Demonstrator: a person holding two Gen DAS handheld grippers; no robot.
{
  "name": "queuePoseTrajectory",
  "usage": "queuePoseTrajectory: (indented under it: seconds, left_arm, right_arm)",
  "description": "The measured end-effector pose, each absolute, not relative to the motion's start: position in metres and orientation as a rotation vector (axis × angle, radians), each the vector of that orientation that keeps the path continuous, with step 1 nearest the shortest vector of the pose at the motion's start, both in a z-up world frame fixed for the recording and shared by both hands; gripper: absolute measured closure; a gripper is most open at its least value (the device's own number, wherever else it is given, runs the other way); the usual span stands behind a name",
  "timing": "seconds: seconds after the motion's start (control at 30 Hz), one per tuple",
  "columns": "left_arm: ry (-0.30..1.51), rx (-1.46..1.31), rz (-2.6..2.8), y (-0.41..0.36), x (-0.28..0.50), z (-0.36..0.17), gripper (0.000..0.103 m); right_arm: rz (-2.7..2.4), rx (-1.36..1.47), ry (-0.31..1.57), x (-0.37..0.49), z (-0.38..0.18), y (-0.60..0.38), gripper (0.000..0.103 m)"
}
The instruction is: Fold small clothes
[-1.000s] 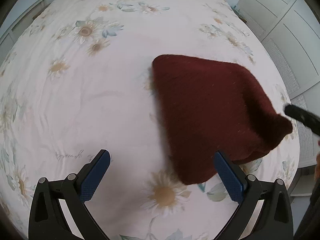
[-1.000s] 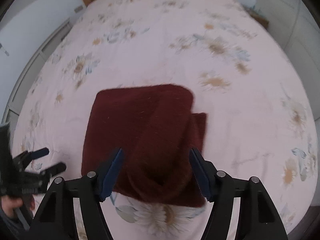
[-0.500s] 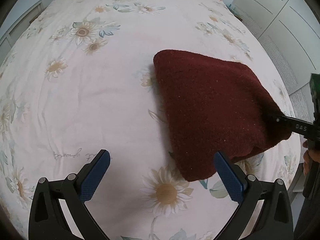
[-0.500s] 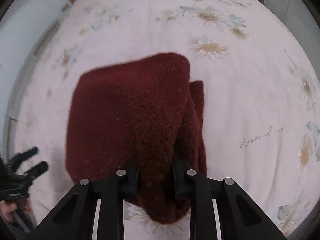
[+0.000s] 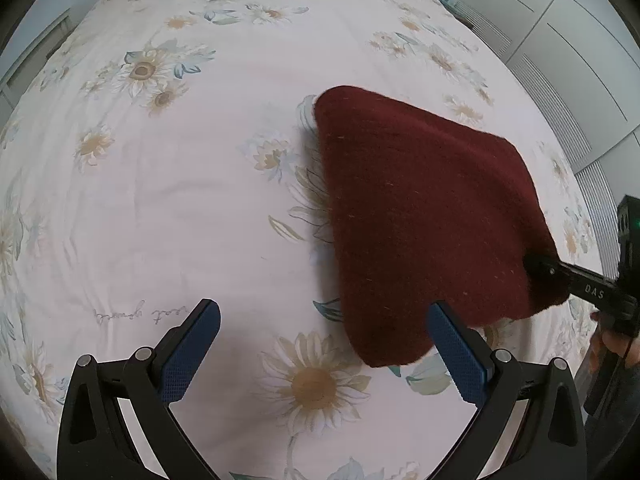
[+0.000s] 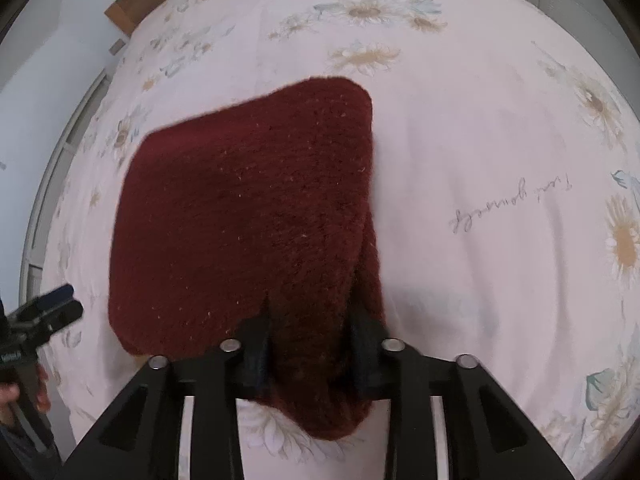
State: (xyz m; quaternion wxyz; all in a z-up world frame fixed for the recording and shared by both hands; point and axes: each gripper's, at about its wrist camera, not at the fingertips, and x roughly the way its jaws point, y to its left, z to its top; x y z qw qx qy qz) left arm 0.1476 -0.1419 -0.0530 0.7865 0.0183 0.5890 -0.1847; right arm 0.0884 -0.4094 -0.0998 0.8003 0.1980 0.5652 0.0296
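Maroon knit (image 6: 248,216) in R hand-held gripper (image 6: 308,344), R-cam only.

A bed (image 5: 224,200) is seen, spread with a pale pink sheet (image 6: 460,152) printed with daisies (image 5: 316,384) and a line of cursive script (image 6: 508,204). A wooden headboard (image 6: 124,12) is glimpsed at the far end. White louvred wardrobe doors (image 5: 560,60) are seen alongside the bed.

"DAS" on the right claw (image 5: 588,286); bedsheet (image 5: 200,200) script seems unreadable.
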Motion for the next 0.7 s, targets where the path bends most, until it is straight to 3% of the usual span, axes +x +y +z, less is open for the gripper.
queuePoseTrajectory:
  seconds: [0.1, 0.13, 0.23, 0.3, 0.43, 0.57, 0.7]
  left_arm:
    - [1.272, 0.056, -0.397, -0.145, 0.148, -0.054, 0.001]
    - [1.27, 0.063, -0.393, -0.146, 0.149, -0.054, 0.001]
    - [1.275, 0.046, -0.394, -0.148, 0.154, -0.053, 0.001]
    - [1.272, 0.015, -0.4, -0.149, 0.157, -0.049, 0.001]
    - [1.238, 0.013, -0.381, -0.161, 0.17, -0.039, 0.001]
    - [1.25, 0.015, -0.393, -0.184, 0.188, -0.041, 0.001]
    - [1.274, 0.018, -0.408, -0.204, 0.199, -0.056, 0.001]
  right_arm:
    - [0.06, 0.389, 1.19, 0.089, -0.087, -0.406, 0.05]
    - [0.047, 0.37, 1.181, 0.09, -0.081, -0.406, 0.04]
    - [0.033, 0.354, 1.144, 0.094, -0.062, -0.411, 0.033]
    - [0.029, 0.352, 1.128, 0.101, -0.053, -0.415, 0.022]
    - [0.026, 0.276, 1.127, 0.119, -0.047, -0.412, 0.015]
    - [0.051, 0.263, 1.178, 0.134, -0.061, -0.404, 0.0]
    - [0.07, 0.257, 1.217, 0.141, -0.079, -0.394, 0.0]
